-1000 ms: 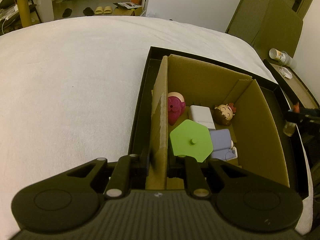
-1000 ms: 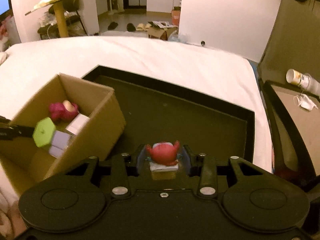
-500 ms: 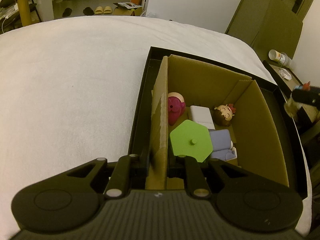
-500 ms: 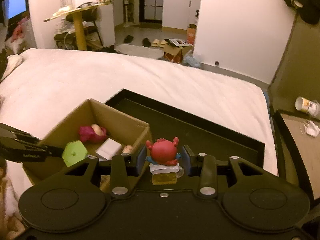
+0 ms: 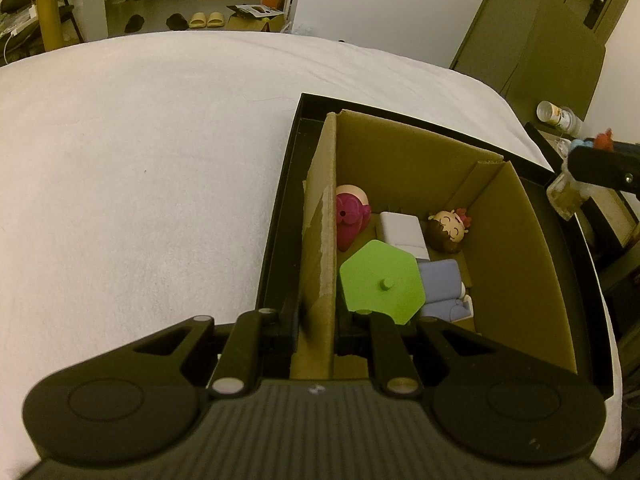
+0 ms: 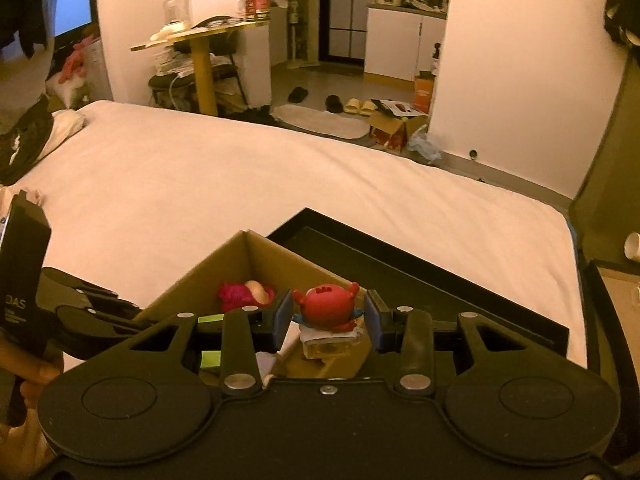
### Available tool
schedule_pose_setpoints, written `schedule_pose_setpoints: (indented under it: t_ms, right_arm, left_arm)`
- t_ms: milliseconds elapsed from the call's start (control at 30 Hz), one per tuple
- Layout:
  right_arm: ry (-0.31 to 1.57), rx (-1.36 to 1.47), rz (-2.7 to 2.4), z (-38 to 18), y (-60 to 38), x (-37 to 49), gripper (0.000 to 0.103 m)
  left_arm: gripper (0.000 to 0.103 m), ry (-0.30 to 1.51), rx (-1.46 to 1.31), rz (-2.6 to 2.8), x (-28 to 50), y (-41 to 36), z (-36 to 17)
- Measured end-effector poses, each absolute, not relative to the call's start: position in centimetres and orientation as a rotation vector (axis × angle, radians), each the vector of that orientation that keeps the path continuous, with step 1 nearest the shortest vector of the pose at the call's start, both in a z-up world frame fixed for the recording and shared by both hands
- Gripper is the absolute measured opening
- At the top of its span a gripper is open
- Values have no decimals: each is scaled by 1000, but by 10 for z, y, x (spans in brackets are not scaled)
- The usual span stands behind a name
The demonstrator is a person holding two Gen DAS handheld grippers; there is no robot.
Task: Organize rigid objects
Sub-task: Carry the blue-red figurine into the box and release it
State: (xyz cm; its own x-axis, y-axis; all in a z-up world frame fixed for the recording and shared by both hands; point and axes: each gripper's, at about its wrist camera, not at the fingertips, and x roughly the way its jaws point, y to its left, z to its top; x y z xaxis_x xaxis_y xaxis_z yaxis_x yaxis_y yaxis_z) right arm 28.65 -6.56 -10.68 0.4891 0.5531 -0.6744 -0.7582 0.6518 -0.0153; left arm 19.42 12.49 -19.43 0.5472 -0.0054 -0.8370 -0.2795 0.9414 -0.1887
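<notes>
A cardboard box [image 5: 516, 248] stands in a black tray [image 5: 280, 216] on the bed. It holds a magenta figure [image 5: 350, 216], a white block [image 5: 402, 230], a brown-haired doll head [image 5: 448, 232], a green hexagon [image 5: 380, 280] and a lilac piece [image 5: 440, 284]. My left gripper [image 5: 318, 320] is shut on the box's left wall [image 5: 320, 240]. My right gripper [image 6: 326, 320] is shut on a red crab figure [image 6: 326, 308] on a clear base, just above the box's near right edge [image 6: 320, 268]. It also shows in the left wrist view [image 5: 568, 196].
The white bed [image 5: 140, 180] spreads left and behind the tray. A side table with a cup [image 5: 554, 114] stands to the right. A yellow round table [image 6: 200, 40], slippers [image 6: 358, 106] and a floor box [image 6: 394, 128] lie beyond the bed.
My right gripper has risen and moved left with the red crab figure, coming over the box's right edge. My left gripper keeps hold of the box wall.
</notes>
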Motion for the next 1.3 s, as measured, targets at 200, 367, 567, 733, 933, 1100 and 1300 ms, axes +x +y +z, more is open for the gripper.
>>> schedule_pose_setpoints:
  t_ms: [200,367,567,733,933,1100,1300]
  right_arm:
    - [686,-351,856,-110,-52,283,39]
    - [705,-402,887,-120,-41,281,39]
    - [725,-471,879,-134,-35,280,39]
    - [736,-520,869,-142,-32,276,39]
    - [737,-589,858,-149,-28,270,39]
    - [749,-632,840,-153,-22,269,39]
    - [742,-687,823,-157,-15,267,39]
  left_arm:
    - [14,982,-318,166,194,125,-194]
    - [14,982,-318,165,194,125,-194]
    - [14,982,-319,165,194,125,-194]
    - [14,982,-323,165,194,125,-193]
    - [14,982,-321,165,194,125,-193]
    - [14,982,-322,164,194,125,-193]
    - [15,981,-321,165,194,125,-193]
